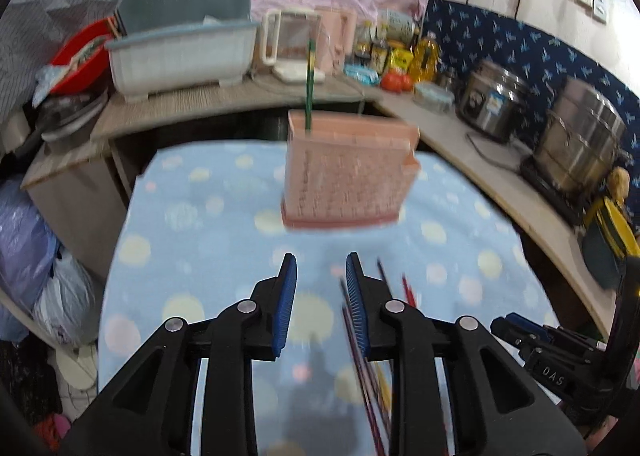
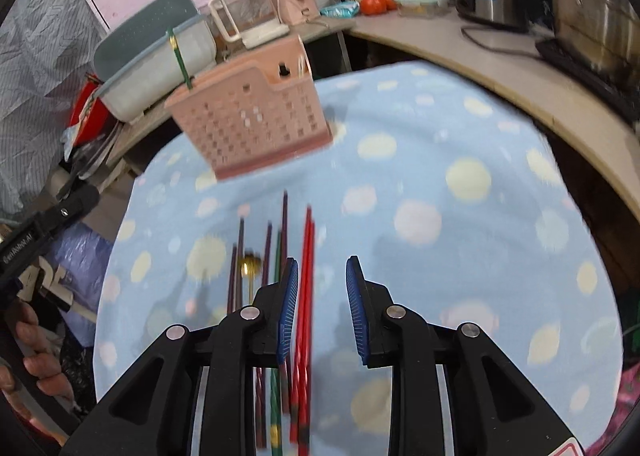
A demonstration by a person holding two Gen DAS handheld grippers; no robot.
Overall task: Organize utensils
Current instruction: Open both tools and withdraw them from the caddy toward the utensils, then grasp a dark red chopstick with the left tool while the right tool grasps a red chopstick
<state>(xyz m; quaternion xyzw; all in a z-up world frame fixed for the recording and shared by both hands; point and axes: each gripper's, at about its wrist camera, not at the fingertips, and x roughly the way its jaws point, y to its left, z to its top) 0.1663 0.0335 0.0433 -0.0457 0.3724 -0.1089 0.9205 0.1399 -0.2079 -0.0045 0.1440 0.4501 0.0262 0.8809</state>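
Left gripper (image 1: pixel 321 260), black with blue ribbed pads: jaws apart, nothing between them, hovering over a light blue cloth with pale round spots (image 1: pixel 208 223) that covers the table. Just right of its right finger, dark purple and red chopsticks (image 1: pixel 362 336) lie lengthwise on the cloth. Right gripper (image 2: pixel 322 262), same make: jaws apart, pressing on nothing; a pair of red chopsticks (image 2: pixel 307 276) lies on the cloth just beside its left pad. Left of these, several dark purple chopsticks (image 2: pixel 267 252), one green chopstick (image 2: pixel 277 256) and a gold-coloured spoon (image 2: pixel 251 262), all side by side, pointing far. Beyond, in the middle of the cloth: a pink perforated plastic utensil basket (image 2: pixel 256 123), upright, with a single green chopstick (image 1: pixel 308 87) standing in its far left corner. Far counter: grey-white plastic dish tub (image 1: pixel 180 55), clear jug with cream handle (image 1: pixel 288 41), tomatoes (image 1: pixel 394 80), steel cookers (image 1: pixel 492 99). Both views are motion-blurred.
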